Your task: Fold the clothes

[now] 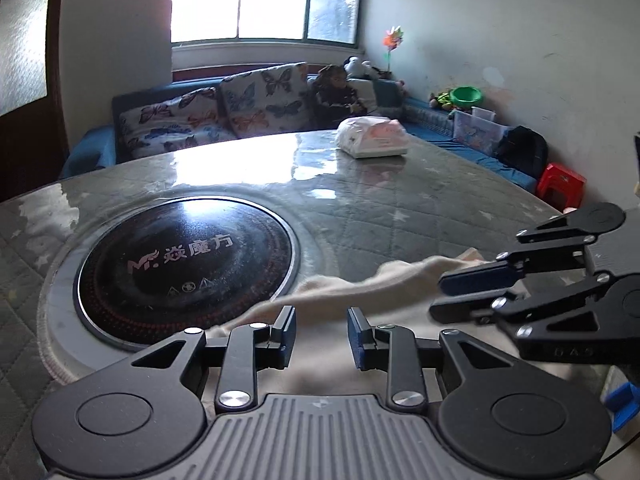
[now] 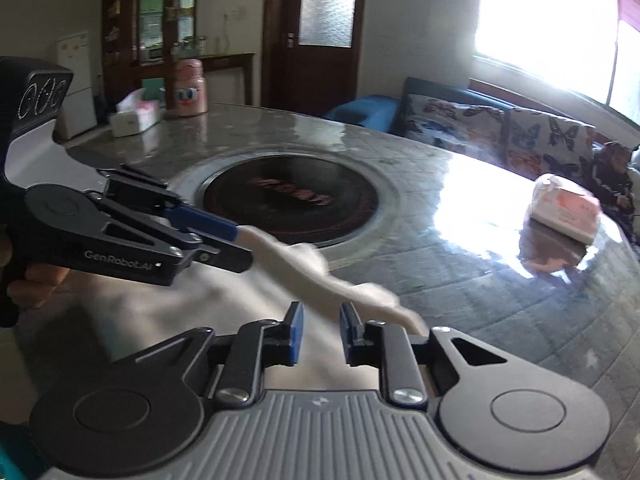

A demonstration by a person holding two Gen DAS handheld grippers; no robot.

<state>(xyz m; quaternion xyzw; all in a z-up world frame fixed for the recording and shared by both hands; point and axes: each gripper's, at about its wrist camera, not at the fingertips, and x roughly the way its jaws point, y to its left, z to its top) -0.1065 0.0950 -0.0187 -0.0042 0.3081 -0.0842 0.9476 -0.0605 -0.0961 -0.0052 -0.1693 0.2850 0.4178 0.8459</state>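
Observation:
A cream-white garment (image 1: pixel 360 292) lies on the round table in front of both grippers. In the left wrist view my left gripper (image 1: pixel 322 334) stands open over the cloth, nothing between its blue pads. The right gripper (image 1: pixel 440 294) reaches in from the right, its jaws nearly closed over the garment's raised edge. In the right wrist view my right gripper (image 2: pixel 320 330) looks open with cloth (image 2: pixel 344 284) running past its right finger. There the left gripper (image 2: pixel 240 246) comes in from the left, closed on a lifted strip of the garment.
A black round induction cooktop (image 1: pixel 184 260) is set in the middle of the quilted, glass-covered table (image 1: pixel 380 200). A wrapped tissue pack (image 1: pixel 372 136) lies at the far side. A pink jar (image 2: pixel 190 88) and tissue box (image 2: pixel 134 118) stand at another edge. A blue sofa (image 1: pixel 208 112) lies behind.

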